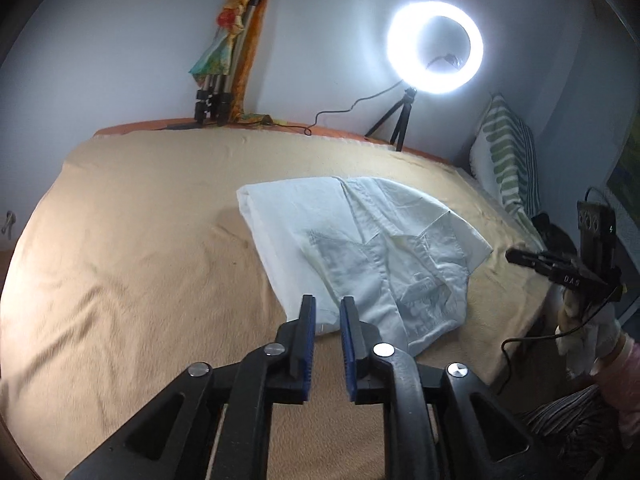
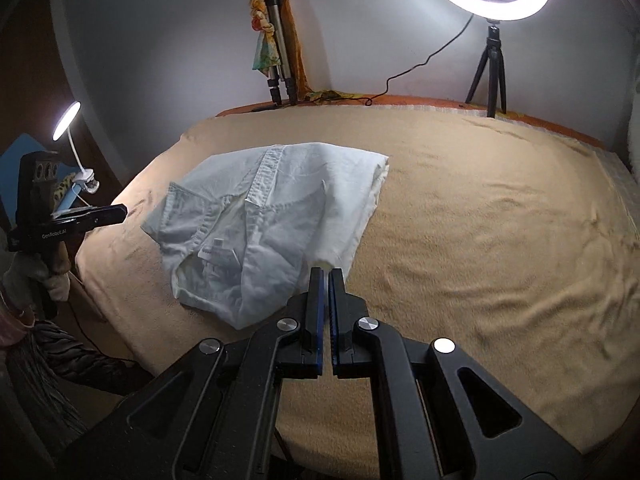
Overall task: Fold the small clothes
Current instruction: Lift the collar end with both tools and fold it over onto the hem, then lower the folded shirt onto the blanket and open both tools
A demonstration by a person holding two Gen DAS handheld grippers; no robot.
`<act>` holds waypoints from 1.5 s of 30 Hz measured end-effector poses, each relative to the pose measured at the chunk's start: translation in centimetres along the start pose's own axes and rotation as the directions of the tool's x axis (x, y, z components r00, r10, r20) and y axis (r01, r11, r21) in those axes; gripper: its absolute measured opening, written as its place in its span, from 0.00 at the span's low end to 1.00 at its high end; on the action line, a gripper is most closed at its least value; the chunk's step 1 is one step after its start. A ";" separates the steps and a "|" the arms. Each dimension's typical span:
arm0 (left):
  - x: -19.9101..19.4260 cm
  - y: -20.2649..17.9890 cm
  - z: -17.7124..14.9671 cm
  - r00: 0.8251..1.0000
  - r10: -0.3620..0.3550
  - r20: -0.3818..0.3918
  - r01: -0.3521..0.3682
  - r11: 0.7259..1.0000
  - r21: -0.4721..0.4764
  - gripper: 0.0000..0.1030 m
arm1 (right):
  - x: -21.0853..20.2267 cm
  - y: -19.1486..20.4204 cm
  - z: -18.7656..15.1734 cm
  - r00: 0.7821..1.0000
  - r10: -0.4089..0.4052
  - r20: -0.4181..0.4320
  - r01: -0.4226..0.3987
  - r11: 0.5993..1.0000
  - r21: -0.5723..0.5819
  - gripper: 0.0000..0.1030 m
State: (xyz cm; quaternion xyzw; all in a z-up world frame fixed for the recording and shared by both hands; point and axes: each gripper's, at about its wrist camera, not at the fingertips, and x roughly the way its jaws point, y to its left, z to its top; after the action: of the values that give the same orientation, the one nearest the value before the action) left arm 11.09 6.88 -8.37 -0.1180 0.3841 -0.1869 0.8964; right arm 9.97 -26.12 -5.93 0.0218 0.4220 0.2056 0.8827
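Both tools hang over the near edge of a bed, empty: the left tool (image 1: 328,304) has its blue-lined jaws a little apart with nothing between them, and the right tool (image 2: 326,276) has its jaws closed together on nothing, only a thin slit showing. Biggest thing in the room is the bed itself, covered by a tan blanket (image 1: 132,240) that is creased in soft ridges toward the corners. On it lies the white garment (image 1: 376,248), a small pair of shorts or trousers partly folded, one half laid over the other, the waistband and a sewn label facing up; its near corner lies just in front of the fingertips of both tools, seemingly not touched by either. Against the wall behind the bed a lit ring light (image 1: 435,46) stands on a small black tripod (image 1: 398,120), its cable trailing along the orange strip at the bed's far edge. Further along that wall a folded tripod (image 1: 218,92) leans upright with a colourful scarf (image 1: 240,28) draped over it. A green-striped pillow (image 1: 506,152) is propped at one end of the bed. At the other side a small desk lamp (image 2: 67,120) glows. Gloved hands (image 1: 588,344) grip the tool handles.
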 end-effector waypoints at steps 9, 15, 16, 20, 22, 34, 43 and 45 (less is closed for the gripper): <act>3.7 4.5 0.4 0.988 -0.150 -0.035 0.125 0.917 -0.378 0.41 | 1.3 -5.1 -0.8 0.969 0.234 0.084 -0.247 0.869 0.429 0.53; 6.9 4.5 0.6 0.974 -0.209 -0.085 0.154 0.890 -0.429 0.06 | 5.3 -4.4 -0.1 0.954 0.298 0.040 -0.282 0.839 0.466 0.41; 7.0 4.2 0.8 0.974 -0.208 -0.090 0.153 0.897 -0.415 0.02 | 5.8 -4.0 0.0 0.946 0.324 0.032 -0.301 0.833 0.463 0.30; 5.9 3.9 2.0 0.969 -0.239 -0.062 0.192 0.887 -0.420 0.00 | 5.8 -3.2 0.5 0.929 0.366 0.057 -0.347 0.805 0.482 0.06; 5.0 4.4 2.2 0.962 -0.272 -0.036 0.228 0.867 -0.444 0.00 | 4.7 -3.4 0.3 0.889 0.438 0.134 -0.437 0.725 0.532 0.05; 6.8 5.6 -0.8 0.971 -0.185 -0.149 0.108 0.903 -0.416 0.00 | 7.4 -5.0 -3.1 0.950 0.311 -0.025 -0.236 0.770 0.593 0.04; 2.4 4.9 2.8 0.995 -0.083 -0.061 0.061 0.951 -0.303 0.22 | 5.3 -3.1 -1.3 0.973 0.171 -0.152 -0.083 0.884 0.460 0.05; 1.9 4.3 4.5 0.998 -0.059 -0.031 0.049 0.965 -0.258 0.23 | 3.7 -2.0 0.6 0.989 0.084 -0.122 -0.034 0.931 0.364 0.13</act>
State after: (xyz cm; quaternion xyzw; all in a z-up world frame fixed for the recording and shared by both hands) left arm 16.64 10.21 -8.06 -0.2398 0.4191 -0.1620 0.8606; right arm 13.19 -26.46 -8.70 0.1824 0.5108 0.1521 0.8262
